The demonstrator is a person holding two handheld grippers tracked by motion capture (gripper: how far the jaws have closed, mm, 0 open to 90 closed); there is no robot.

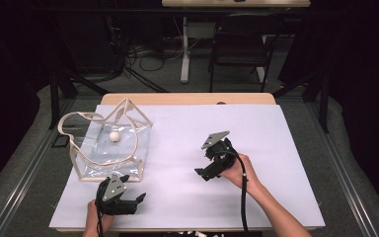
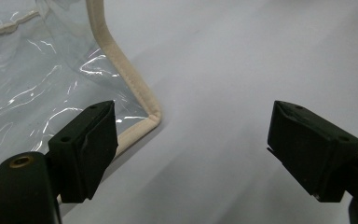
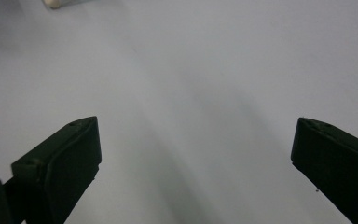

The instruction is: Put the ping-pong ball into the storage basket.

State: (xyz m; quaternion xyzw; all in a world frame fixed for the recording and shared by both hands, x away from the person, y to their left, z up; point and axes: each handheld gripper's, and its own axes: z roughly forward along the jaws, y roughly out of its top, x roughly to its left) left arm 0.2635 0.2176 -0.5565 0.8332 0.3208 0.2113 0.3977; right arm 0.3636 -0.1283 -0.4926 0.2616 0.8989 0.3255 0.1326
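A clear plastic bag [image 1: 109, 143] with beige trim and long beige straps lies open on the left of the white table [image 1: 256, 128]. A small white ball [image 1: 114, 136] rests inside it. My left gripper [image 1: 133, 188] is just off the bag's near right corner, open and holding nothing. In the left gripper view the bag's trimmed corner [image 2: 142, 105] lies beside the left gripper [image 2: 193, 116], close to the left jaw. My right gripper [image 1: 202, 162] hovers open over the bare middle of the table, pointing left. The right gripper [image 3: 193, 126] has only white table between its jaws.
A dark folding chair [image 1: 239, 47] and a table leg [image 1: 184, 49] stand beyond the far edge, with cables on the floor. A small black object [image 1: 60, 141] lies off the table's left side. A beige bag corner [image 3: 53, 3] shows far ahead in the right gripper view.
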